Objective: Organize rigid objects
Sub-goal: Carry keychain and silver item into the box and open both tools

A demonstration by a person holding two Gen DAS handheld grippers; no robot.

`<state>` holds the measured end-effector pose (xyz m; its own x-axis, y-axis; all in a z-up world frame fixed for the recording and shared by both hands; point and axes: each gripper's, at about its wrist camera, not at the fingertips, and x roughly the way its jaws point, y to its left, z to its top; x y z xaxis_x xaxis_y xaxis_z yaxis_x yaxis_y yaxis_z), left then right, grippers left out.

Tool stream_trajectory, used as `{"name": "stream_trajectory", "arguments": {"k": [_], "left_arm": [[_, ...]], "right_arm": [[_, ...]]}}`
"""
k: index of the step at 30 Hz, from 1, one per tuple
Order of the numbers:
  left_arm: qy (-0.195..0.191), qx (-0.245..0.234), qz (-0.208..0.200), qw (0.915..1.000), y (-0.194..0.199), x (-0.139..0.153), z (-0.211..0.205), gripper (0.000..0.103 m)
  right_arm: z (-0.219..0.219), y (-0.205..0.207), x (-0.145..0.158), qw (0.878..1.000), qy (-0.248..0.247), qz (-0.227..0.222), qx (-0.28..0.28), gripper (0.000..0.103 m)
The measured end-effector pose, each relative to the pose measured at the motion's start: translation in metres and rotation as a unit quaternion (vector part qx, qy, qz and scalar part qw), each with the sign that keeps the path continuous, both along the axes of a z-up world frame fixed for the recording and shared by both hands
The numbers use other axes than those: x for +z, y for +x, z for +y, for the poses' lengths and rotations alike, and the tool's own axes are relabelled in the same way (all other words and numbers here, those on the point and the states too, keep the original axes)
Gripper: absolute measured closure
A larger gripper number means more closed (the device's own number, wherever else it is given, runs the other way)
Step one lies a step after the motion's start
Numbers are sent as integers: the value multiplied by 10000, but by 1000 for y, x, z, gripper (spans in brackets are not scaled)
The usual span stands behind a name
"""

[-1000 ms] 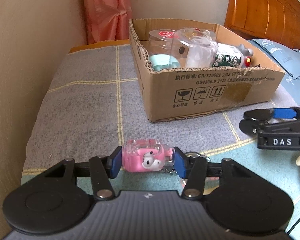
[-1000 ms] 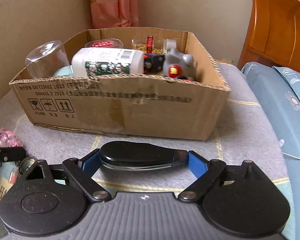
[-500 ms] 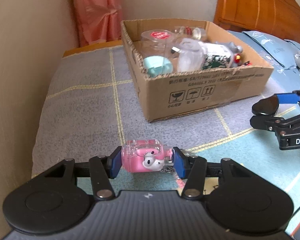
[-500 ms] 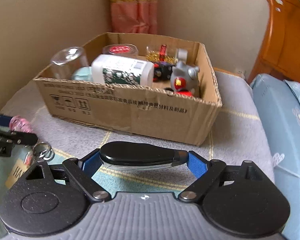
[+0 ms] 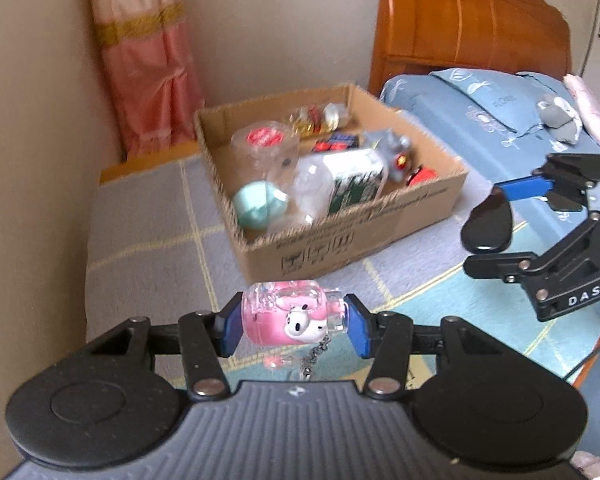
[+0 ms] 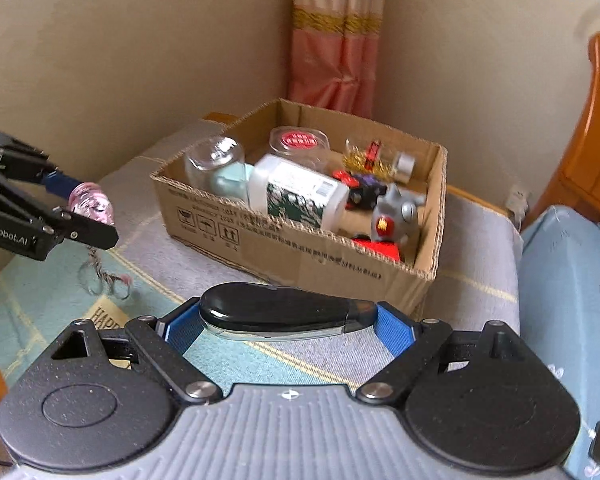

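Pink keychain charm (image 5: pixel 290 318) clamped in left claw (image 5: pixel 292 322).

Glossy pink plastic keychain toy (image 5: pixel 290 317); rough corrugated cardboard box (image 5: pixel 364 236); woven cloth blanket (image 5: pixel 140 248).

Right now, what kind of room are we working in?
Most likely a bedroom: a wooden headboard, blue patterned bedding and a pink curtain by the wall surround the cardboard box.
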<state>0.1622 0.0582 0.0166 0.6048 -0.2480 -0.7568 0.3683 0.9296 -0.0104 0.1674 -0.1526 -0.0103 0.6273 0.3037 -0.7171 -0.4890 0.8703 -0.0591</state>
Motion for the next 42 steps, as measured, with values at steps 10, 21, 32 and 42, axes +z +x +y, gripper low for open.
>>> {"name": "stream_trajectory", "arguments": {"k": [10, 21, 32, 42], "left_arm": [[-117, -174, -564, 9982, 20, 63, -11, 53], [-45, -71, -763, 9971, 104, 83, -27, 53], [141, 165, -260, 9994, 164, 31, -32, 52], [-32, 553, -62, 9984, 173, 13, -14, 14]], "right_arm": [[-9, 16, 35, 9995, 130, -254, 141, 10], [-15, 59, 62, 9988, 257, -418, 9, 10], [-15, 100, 64, 9990, 190, -392, -130, 10], [-4, 133, 61, 9990, 316, -190, -248, 10]]}}
